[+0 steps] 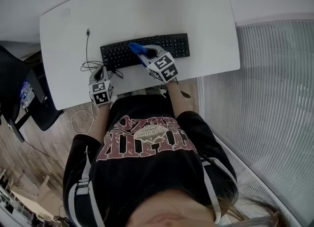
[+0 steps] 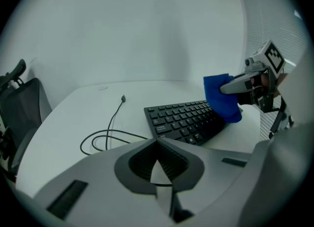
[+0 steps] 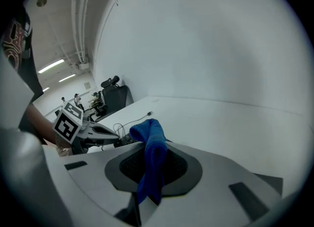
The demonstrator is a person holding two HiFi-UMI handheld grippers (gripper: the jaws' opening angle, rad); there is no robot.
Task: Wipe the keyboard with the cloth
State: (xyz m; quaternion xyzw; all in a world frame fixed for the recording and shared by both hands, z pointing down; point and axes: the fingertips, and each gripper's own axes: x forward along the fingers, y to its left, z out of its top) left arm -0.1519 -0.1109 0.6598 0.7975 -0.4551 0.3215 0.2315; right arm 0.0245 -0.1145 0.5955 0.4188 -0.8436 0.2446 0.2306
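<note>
The keyboard [image 1: 172, 46] lies parallel to the near edge of the white surface [image 1: 206, 20], about midway along it. The blue cloth [image 1: 138, 49] is over its keys a little left of centre. My right tool [image 1: 147, 53] has that cloth pinched between its jaws, a fold bunched ahead of them and a tail hanging through. From the left gripper view the cloth's lower end [image 2: 226, 108] reaches the key rows, though I cannot tell how firmly it presses. My left tool [image 1: 100, 70] sits at the keyboard's left end near the coiled cable [image 1: 87, 49], jaws together with nothing between them. To wipe well I judge I should tip the right tool lower so more cloth lies flat, draw it along the rows toward one end with light pressure, and rest the left tool against the keyboard's edge so it does not skate toward the cable.
</note>
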